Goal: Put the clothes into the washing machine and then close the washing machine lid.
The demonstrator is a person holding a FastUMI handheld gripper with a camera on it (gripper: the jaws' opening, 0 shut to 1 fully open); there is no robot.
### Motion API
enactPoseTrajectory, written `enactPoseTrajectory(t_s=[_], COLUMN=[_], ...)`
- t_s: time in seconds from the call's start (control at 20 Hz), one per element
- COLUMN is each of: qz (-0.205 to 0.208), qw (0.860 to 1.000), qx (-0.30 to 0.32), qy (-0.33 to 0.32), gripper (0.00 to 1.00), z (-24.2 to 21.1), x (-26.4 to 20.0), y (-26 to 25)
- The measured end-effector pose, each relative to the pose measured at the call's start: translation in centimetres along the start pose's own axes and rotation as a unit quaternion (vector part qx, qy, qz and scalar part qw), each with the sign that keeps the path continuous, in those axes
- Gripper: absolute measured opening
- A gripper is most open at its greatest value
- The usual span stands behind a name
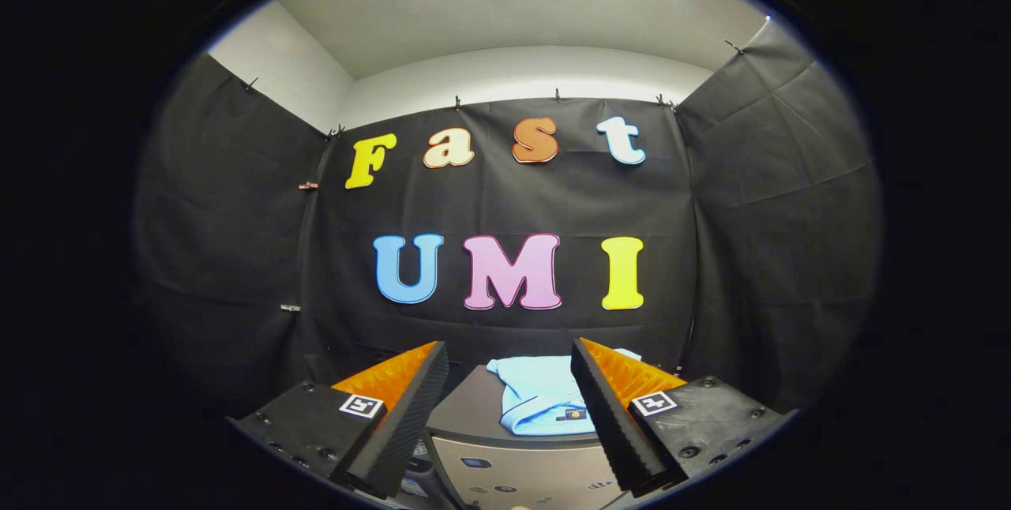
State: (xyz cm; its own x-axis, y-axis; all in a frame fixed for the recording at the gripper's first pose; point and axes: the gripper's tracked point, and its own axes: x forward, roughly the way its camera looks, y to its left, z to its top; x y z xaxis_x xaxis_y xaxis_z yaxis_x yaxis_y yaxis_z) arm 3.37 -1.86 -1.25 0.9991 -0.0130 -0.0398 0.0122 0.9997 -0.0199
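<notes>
Black cloth walls enclose the booth. On the washing machine (pixel 505 447) lid lies a folded light-blue garment (pixel 541 399) — just ahead, between the fingers of the gripper (pixel 509 360), spread wide and empty, seemingly lined up for grasping.

Clothes (pixel 541 395) lie on the washing machine (pixel 513 466), beyond the fingers.

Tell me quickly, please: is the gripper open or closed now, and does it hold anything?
Gripper: open, holding nothing; the light blue garment lies on the washer just beyond the fingers.
</notes>
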Motion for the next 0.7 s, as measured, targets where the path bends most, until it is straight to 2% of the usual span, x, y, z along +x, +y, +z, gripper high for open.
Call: enactPoseTrajectory(t_s=[0.25,0.55,0.7], qz=[-0.008,-0.020,-0.039], qw=[1.000,0.997,0.995], qx=[0.004,0.038,0.046], qy=[0.030,0.065,0.078], gripper=[0.98,0.98,0.99], z=[-0.8,-2.2,-3.6], x=[3.5,8.8,11.6], y=[-1.5,-3.8,-5.8])
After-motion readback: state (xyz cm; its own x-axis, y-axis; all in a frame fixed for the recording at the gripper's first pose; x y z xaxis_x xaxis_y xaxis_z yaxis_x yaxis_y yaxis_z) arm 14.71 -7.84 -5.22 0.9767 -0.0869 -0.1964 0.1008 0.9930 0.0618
